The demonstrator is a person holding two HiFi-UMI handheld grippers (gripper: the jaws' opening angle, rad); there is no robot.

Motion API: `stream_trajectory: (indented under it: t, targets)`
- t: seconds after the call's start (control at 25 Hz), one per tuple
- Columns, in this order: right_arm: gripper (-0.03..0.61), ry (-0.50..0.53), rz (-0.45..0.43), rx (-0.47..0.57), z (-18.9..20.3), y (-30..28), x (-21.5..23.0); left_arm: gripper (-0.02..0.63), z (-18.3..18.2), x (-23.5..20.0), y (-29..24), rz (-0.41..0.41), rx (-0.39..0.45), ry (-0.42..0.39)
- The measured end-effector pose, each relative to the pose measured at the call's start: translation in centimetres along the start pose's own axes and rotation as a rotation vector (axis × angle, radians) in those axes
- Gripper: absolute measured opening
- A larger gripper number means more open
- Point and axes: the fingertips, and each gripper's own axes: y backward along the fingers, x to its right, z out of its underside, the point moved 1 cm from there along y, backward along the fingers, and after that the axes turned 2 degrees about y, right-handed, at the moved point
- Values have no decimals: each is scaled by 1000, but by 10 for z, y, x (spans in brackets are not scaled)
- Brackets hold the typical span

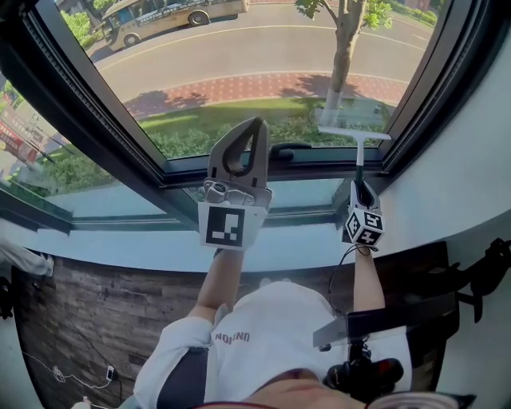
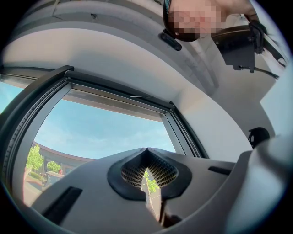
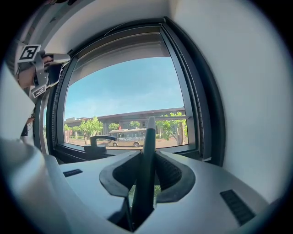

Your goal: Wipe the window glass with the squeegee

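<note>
your right gripper (image 1: 361,187) is clamped on the dark handle of the squeegee (image 1: 357,152), and in the right gripper view its two jaws press the handle (image 3: 145,173) from either side, so that the shaft runs up between them toward the window glass (image 3: 123,91). in the head view the squeegee's pale blade (image 1: 354,133) lies level across the lower right corner of the pane, just above the bottom frame (image 1: 319,164) and close to the right jamb; whether its edge touches the glass cannot be told from here. your left gripper (image 1: 257,121) is raised in front of the middle of the window, well apart from the squeegee, with its marker cube (image 1: 231,225) facing you. in the left gripper view its jaws meet at the tips, with only a thin slit lower down where a bit of green tree shows through, and nothing is held between them (image 2: 146,151). the black window handle (image 1: 289,148) sits on the bottom frame between your two grippers. outside, below the glass, a bus (image 1: 168,16) stands on the road and a tree trunk (image 1: 343,64) rises by the brick path.
</note>
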Motion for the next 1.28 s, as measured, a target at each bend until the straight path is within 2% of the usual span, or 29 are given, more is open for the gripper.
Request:
stream_trajectory:
  t: [1.0,1.16,1.28]
  targets:
    - [92,22,-27,-151,58,2,7,-6,6,-2,-1,-16,-4,-5]
    - [91,28,-25,-163,61,3,7,-6,7,-3,0,-19,-9,-4]
    - [92,28,-23,-136,52,8,6,-6,7,-5,1,-24,-8,-3]
